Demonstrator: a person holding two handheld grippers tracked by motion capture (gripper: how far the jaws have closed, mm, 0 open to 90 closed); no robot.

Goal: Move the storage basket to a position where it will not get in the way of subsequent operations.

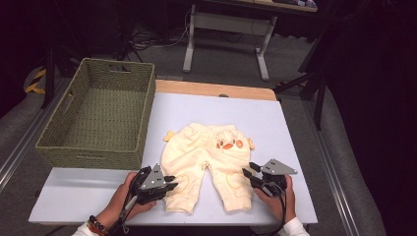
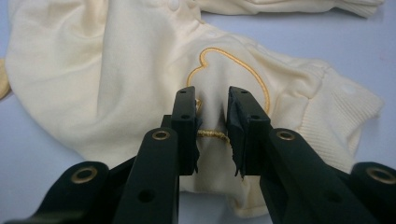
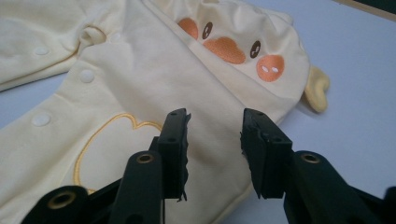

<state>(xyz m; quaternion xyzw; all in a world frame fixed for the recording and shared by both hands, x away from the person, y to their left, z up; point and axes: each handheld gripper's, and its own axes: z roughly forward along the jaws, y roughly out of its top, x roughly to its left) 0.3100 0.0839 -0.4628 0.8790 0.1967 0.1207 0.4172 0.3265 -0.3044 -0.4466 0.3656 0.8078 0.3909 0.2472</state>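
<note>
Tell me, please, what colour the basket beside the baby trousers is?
The woven basket is olive green; the high view shows it best.

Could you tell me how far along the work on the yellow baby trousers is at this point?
Done: the yellow trousers lie spread flat on the table, legs toward the person. In hand: the left gripper has a ridge of fabric between its jaws on one leg; the right gripper stands open over the other leg, not pressing on it. Left: no fold shows yet, and the woven basket beside it holds nothing, if that is their destination.
</note>
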